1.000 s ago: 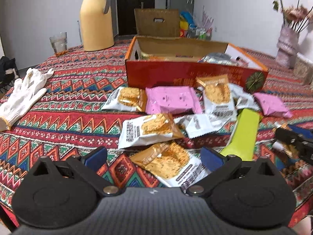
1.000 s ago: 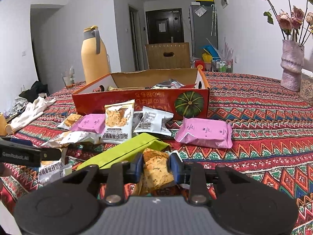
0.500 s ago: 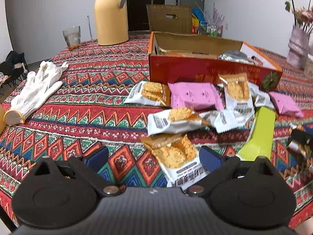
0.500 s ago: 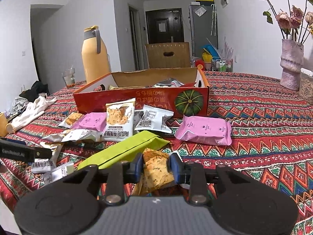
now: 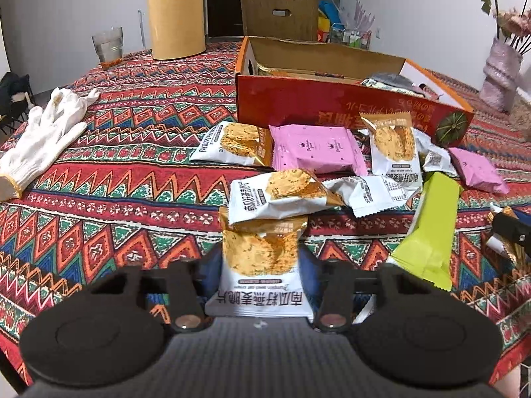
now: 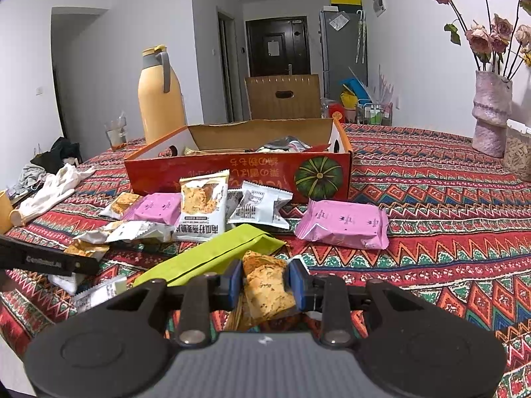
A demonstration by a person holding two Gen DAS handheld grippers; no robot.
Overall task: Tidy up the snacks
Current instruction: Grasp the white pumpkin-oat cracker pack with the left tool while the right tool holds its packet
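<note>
The left claw point(image 5: 260, 273) has just been closing, and its blue pads now sit against both sides of a white cracker packet point(image 5: 260, 265) printed with golden crisps, which lies on the patterned bench point(image 5: 109, 199) well in front of the red pumpkin box point(image 5: 332, 106). The far end of this packet is tucked under a second cracker packet point(image 5: 278, 195) lying nearer the box. The right claw point(image 6: 265, 282) is clamped narrow on an orange snack packet point(image 6: 265, 285), crumpled between its pads, also in front of the box. A lime-green packet point(image 6: 212, 258) lies just left of that claw, slanting toward the box. Close to the box's front wall lie two pink packets point(image 5: 315, 147) point(image 6: 343, 224), a standing cracker packet point(image 6: 203, 209) leaning against the wall, and a small white packet point(image 6: 260, 209). The box stands open with a few wrappers inside. Left of the box lies a white glove point(image 5: 43, 139); behind it stand a yellow thermos jug point(image 6: 161, 99) and a drinking glass point(image 5: 108, 46).
</note>
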